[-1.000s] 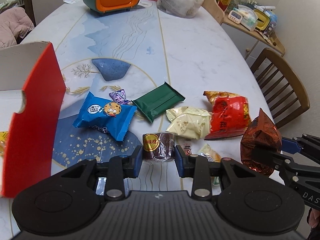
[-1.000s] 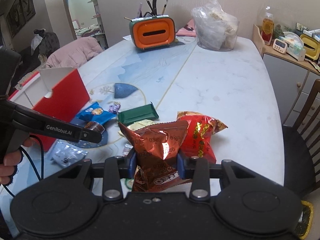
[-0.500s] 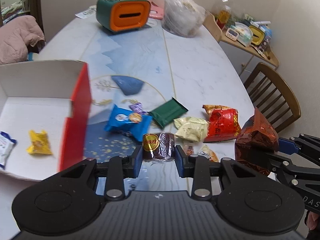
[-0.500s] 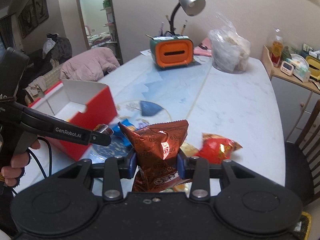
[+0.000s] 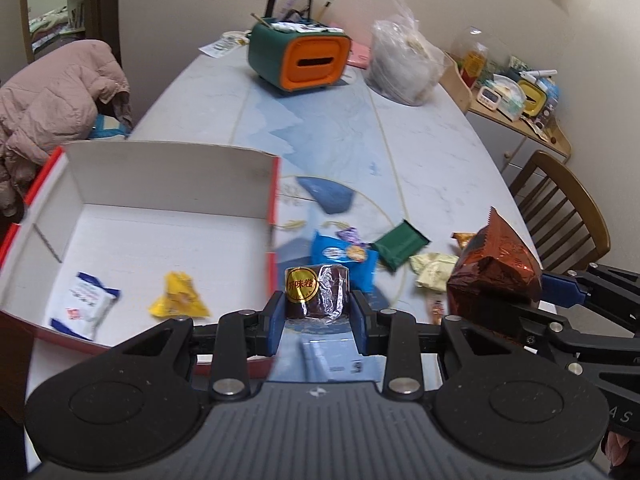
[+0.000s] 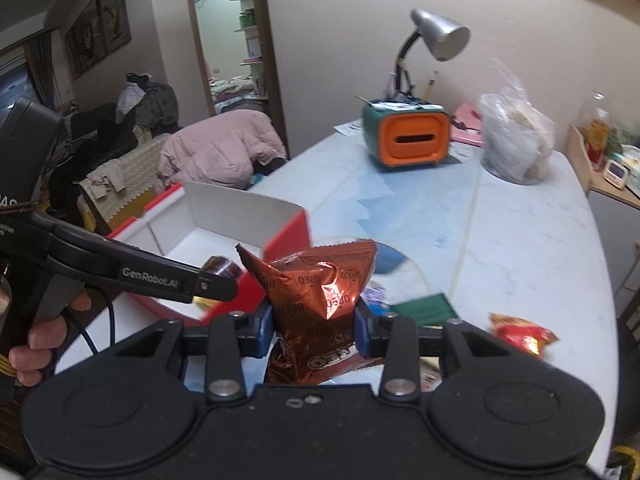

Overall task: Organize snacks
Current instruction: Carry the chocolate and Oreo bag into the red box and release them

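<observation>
My left gripper (image 5: 317,318) is shut on a brown cake roll (image 5: 317,290) with a round gold label, held above the table by the right wall of the red-and-white box (image 5: 160,184). Inside the box lie a white-and-blue packet (image 5: 82,304) and a yellow packet (image 5: 179,296). My right gripper (image 6: 314,330) is shut on a copper-red Oreo bag (image 6: 320,280), carried beside the left one; in the left wrist view the Oreo bag (image 5: 494,264) hangs at the right. On the table lie a blue cookie packet (image 5: 340,254), a green bar (image 5: 400,242) and a cream packet (image 5: 432,270).
A red chip bag (image 6: 520,338) lies at the right of the table. At the far end stand an orange-and-green pen holder (image 5: 300,60), a desk lamp (image 6: 436,40) and a clear plastic bag (image 5: 404,68). A wooden chair (image 5: 568,208) stands at the right edge. A hand (image 6: 36,340) grips the left tool.
Both grippers have risen and moved left with their snacks. The box's inside, with its two packets, has come into the left wrist view.
</observation>
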